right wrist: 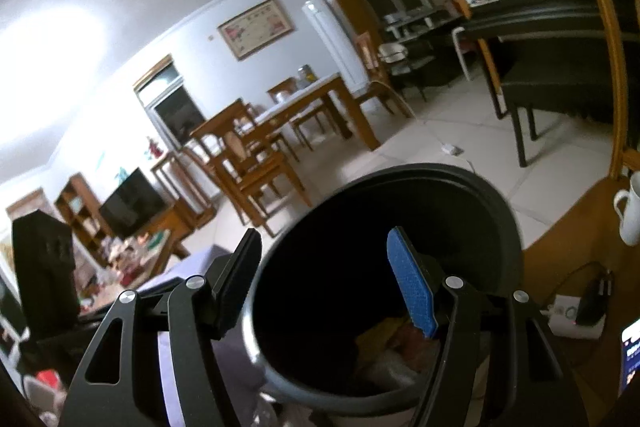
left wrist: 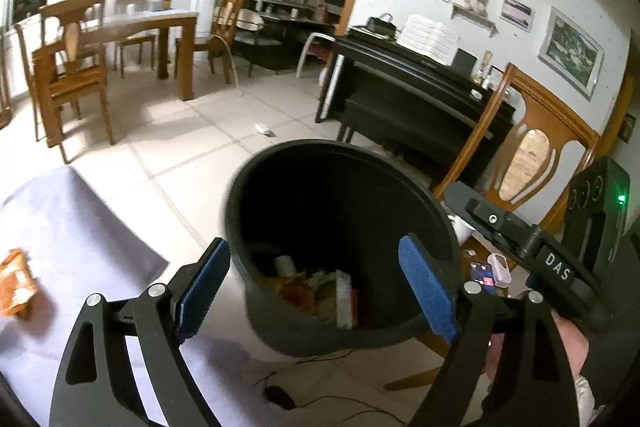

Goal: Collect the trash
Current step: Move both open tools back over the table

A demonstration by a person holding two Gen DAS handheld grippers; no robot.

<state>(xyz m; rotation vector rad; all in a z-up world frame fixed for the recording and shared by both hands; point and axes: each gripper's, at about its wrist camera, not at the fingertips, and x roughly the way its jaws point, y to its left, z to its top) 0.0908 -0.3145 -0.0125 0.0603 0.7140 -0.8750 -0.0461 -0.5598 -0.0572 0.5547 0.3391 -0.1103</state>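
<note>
From my left wrist camera, an orange wrapper (left wrist: 16,283) lies at the far left on a pale lilac cloth (left wrist: 72,227) that covers the near-left of the scene. My left gripper (left wrist: 316,287) stands open, its two blue pads wide apart with nothing pressed between them; its left finger sits just outside the bin's left wall and its right finger reaches over the rim. The black bin (left wrist: 340,247) fills the middle of that view, tilted with its mouth toward me, and the collected trash (left wrist: 320,291) lies in a heap at its bottom: yellow and red wrappers and something white, too dim to tell apart further. Behind the bin I see pale floor tiles, a wooden dining table (left wrist: 160,27) with chairs far left, and a black piano (left wrist: 420,83) far right. At the near right, my right gripper (left wrist: 532,247) comes in from the edge, with a hand (left wrist: 568,347) below it. In the right wrist view, that gripper (right wrist: 332,291) also has its jaws apart and holds nothing, the left finger outside the bin (right wrist: 500,227) and the blue-padded right finger inside its mouth. Wrappers (right wrist: 392,343) show low in the bin there too. A white mug (right wrist: 632,211) stands at the far right edge, on a wooden surface.
</note>
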